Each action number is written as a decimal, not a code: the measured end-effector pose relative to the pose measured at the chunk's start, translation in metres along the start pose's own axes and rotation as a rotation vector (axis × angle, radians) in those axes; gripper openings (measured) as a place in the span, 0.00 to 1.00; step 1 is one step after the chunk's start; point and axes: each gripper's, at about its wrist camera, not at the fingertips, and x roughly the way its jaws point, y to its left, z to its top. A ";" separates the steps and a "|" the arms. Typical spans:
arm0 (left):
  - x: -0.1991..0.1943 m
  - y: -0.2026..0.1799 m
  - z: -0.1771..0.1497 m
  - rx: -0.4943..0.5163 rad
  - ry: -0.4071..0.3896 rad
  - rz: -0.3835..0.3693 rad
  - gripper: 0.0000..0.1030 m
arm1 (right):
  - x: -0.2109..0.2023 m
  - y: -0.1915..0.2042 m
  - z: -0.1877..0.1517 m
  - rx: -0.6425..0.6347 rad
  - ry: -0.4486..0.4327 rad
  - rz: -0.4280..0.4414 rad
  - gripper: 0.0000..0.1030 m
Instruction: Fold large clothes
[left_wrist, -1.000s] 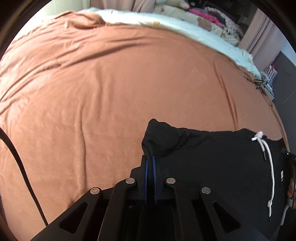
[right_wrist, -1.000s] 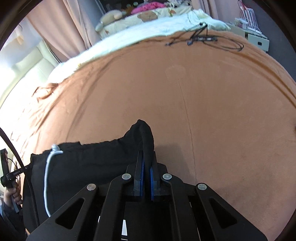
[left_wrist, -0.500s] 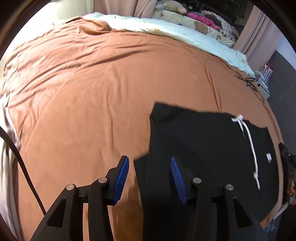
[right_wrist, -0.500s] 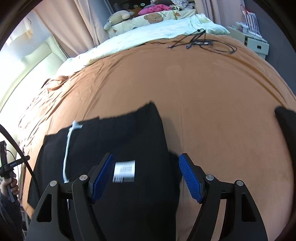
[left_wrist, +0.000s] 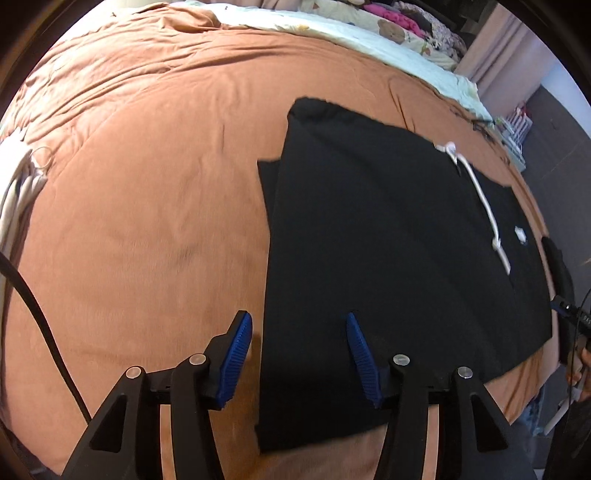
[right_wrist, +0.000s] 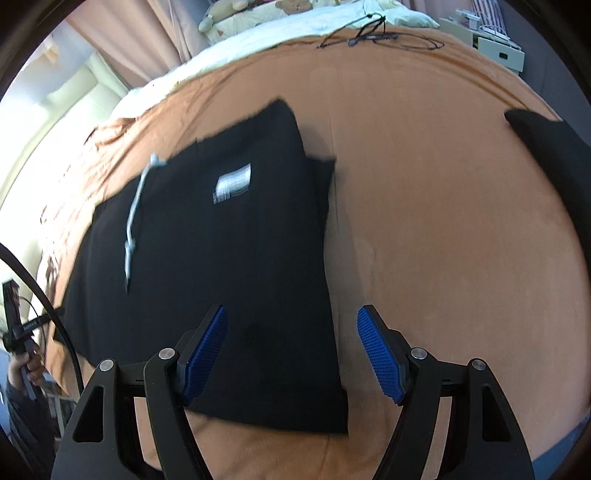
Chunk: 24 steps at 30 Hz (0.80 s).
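Observation:
A black garment (left_wrist: 388, 251) with a white drawstring (left_wrist: 480, 195) lies folded flat on the orange bedspread (left_wrist: 147, 206). In the right wrist view the same garment (right_wrist: 229, 258) shows a white label (right_wrist: 232, 182) and the drawstring (right_wrist: 135, 214). My left gripper (left_wrist: 299, 332) is open and empty, raised above the garment's near left edge. My right gripper (right_wrist: 291, 325) is open and empty, raised above the garment's near right edge.
A pale quilt (left_wrist: 332, 26) with soft toys lies at the far end of the bed. Black cables (right_wrist: 373, 35) lie on the far bedspread. Another dark cloth (right_wrist: 554, 147) lies at the right edge. White cloth (left_wrist: 18, 184) hangs at the left edge.
Both grippers were shut on the garment's top corners; they have opened, let it drop flat on the bed, and drawn up and back.

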 end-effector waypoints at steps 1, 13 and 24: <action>0.001 0.001 -0.006 0.010 0.008 0.023 0.54 | 0.000 0.000 -0.004 -0.006 0.012 -0.014 0.69; -0.003 0.030 -0.031 -0.052 0.016 0.201 0.34 | -0.016 -0.018 -0.033 0.028 0.010 -0.209 0.67; -0.034 0.037 -0.046 -0.225 -0.056 -0.096 0.38 | -0.066 0.037 -0.029 -0.031 -0.074 -0.015 0.67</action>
